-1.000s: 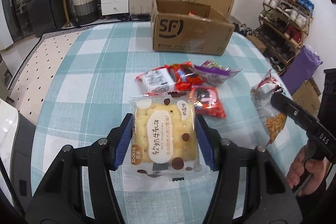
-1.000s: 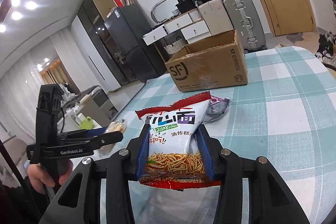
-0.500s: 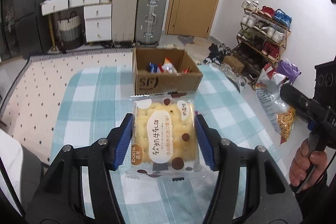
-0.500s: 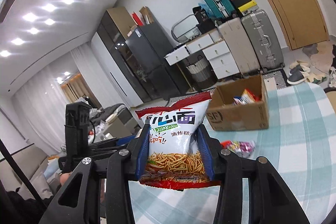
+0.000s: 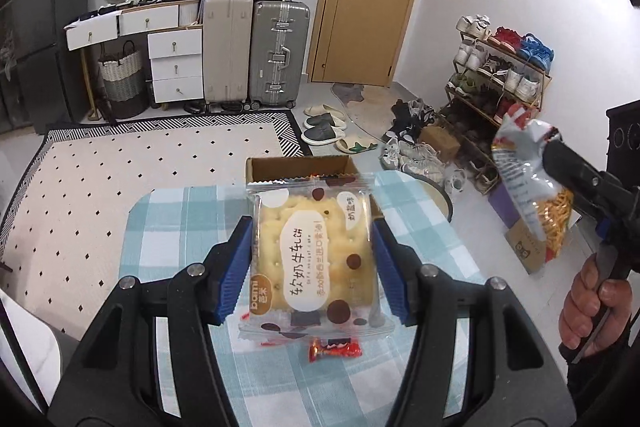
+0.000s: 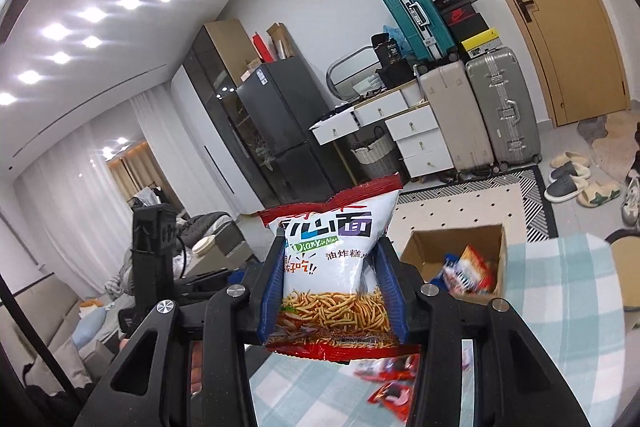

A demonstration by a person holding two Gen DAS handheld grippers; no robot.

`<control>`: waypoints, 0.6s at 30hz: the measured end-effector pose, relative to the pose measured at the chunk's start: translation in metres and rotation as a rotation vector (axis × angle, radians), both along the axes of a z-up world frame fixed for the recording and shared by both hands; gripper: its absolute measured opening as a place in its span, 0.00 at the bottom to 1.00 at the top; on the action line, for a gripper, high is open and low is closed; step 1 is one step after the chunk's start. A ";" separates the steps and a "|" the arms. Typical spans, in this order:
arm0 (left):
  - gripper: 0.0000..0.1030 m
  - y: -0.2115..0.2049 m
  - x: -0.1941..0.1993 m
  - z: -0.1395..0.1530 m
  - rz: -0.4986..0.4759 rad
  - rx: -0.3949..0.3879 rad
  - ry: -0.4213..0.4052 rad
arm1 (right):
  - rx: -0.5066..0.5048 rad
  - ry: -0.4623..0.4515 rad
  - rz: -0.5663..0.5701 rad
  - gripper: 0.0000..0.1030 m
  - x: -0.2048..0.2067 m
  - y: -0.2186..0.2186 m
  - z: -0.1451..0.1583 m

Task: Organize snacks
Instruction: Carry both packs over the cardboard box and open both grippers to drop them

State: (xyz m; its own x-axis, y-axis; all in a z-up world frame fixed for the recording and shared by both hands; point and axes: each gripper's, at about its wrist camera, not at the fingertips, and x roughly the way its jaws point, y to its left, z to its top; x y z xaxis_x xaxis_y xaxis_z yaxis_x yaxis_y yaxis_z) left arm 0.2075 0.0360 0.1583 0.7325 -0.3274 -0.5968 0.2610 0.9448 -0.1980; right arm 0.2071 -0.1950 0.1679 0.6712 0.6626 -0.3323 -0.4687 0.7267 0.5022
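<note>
Held high above a blue-checked table [image 5: 172,223]: a clear-wrapped cracker packet [image 5: 312,259], pinched at both side edges by the left gripper [image 5: 312,269], directly in front of an open cardboard box [image 5: 298,167]. Clamped in the right gripper [image 6: 334,291], a white-and-red bag of fried noodle sticks [image 6: 334,259], with the same box [image 6: 448,247] below and to the right, several wrapped snacks inside. Scattered on the cloth underneath, red wrappers [image 6: 390,393], too blurred to identify, possibly sweets.

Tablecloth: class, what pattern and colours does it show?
The tablecloth is checked in teal, pale blue and white, clearest in the left wrist view.
</note>
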 end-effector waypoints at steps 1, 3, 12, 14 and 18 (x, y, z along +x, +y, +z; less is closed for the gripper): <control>0.54 0.000 0.009 0.004 0.004 -0.001 0.000 | -0.013 -0.005 0.004 0.43 0.009 0.001 0.003; 0.54 -0.004 0.030 0.015 0.014 0.017 -0.007 | -0.051 -0.017 -0.004 0.43 0.029 0.002 0.004; 0.54 -0.047 0.146 -0.004 0.008 0.101 0.032 | -0.110 0.102 -0.069 0.43 0.146 0.005 -0.049; 0.54 -0.056 0.172 -0.025 0.003 0.114 0.085 | -0.126 0.143 -0.068 0.43 0.167 0.011 -0.070; 0.54 -0.064 0.211 -0.068 -0.008 0.098 0.166 | -0.163 0.210 -0.074 0.43 0.199 0.016 -0.115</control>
